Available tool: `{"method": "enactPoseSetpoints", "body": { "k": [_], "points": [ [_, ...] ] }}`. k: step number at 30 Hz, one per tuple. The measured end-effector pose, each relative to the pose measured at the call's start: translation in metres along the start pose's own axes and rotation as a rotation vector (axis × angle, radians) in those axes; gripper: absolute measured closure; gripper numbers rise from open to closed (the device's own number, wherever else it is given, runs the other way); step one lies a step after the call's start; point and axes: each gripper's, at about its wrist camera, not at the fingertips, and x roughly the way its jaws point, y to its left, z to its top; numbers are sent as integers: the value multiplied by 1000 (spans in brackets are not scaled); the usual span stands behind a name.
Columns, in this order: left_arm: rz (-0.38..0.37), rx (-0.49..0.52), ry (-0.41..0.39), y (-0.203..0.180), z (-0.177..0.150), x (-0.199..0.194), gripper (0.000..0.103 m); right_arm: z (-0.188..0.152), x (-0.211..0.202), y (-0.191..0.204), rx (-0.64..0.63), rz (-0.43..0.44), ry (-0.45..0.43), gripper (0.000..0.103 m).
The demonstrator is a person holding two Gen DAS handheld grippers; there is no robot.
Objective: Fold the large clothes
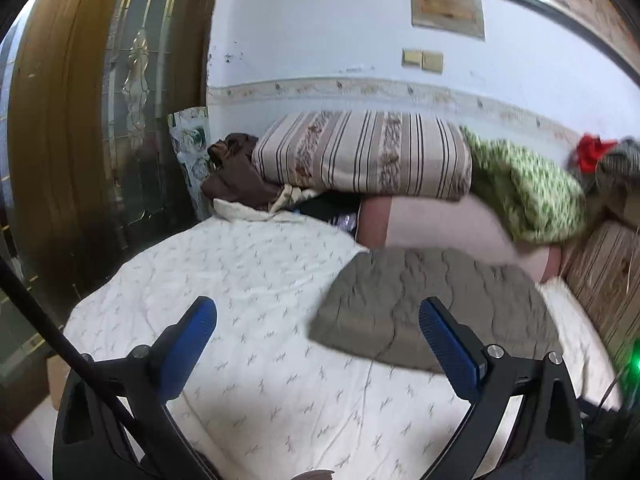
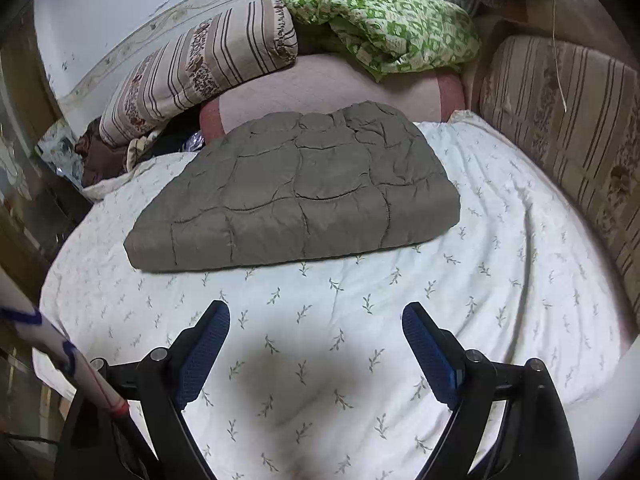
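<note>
My left claw (image 1: 318, 322) stood with its blue-padded jaws wide apart and nothing between them, hanging above the bed sheet (image 1: 248, 280). My right claw (image 2: 316, 316) was likewise spread, empty, over the white leaf-print sheet, its shadow falling on the cloth just below it.

The grey quilted garment (image 2: 296, 196) lay folded into a thick, padded block on the bed, in front of both claws and apart from them. In my right wrist view its long axis ran across the bed from left to right, with the near edge slightly tilted, lower at the left and higher at the right. The far edge was shorter and bunched, and it touched the pink bolster (image 2: 332, 88) behind it. In the left wrist view the same block sat to the right of centre, its near corner behind my right-hand pad (image 1: 448, 344).

Behind the bolster, a striped pillow (image 1: 360, 152) lay along the wall, with a green patterned quilt (image 1: 524, 188) beside it and a brown cloth (image 1: 236, 172) at its other end. A striped sofa cushion (image 2: 568, 128) bordered the bed on the right.

I could read no brand, label or writing on the garment or anywhere else; the marks on the pale pole (image 2: 60, 344) at my left were blue strokes only, not legible.
</note>
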Motion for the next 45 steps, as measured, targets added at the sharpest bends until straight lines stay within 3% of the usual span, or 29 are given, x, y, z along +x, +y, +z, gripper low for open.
{"method": "enactPoseSetpoints", "body": {
  "k": [4,11,18,34,45],
  "points": [
    [-34,22,72,-6,-13,8,2,-4,-4,5,-24,-15,-10,12],
    [-11,119,173,-28,-48,22,2,-16,1,7,-60,-64,9,12],
    [-102,142,292,-41,-69,35,2,-25,9,10,-107,-129,26,12],
    [-116,154,392,-44,-87,62,2,-33,31,15,-132,-147,92,12],
    [-108,144,415,-40,-93,72,2,-34,35,17,-151,-172,95,12]
  ]
}}
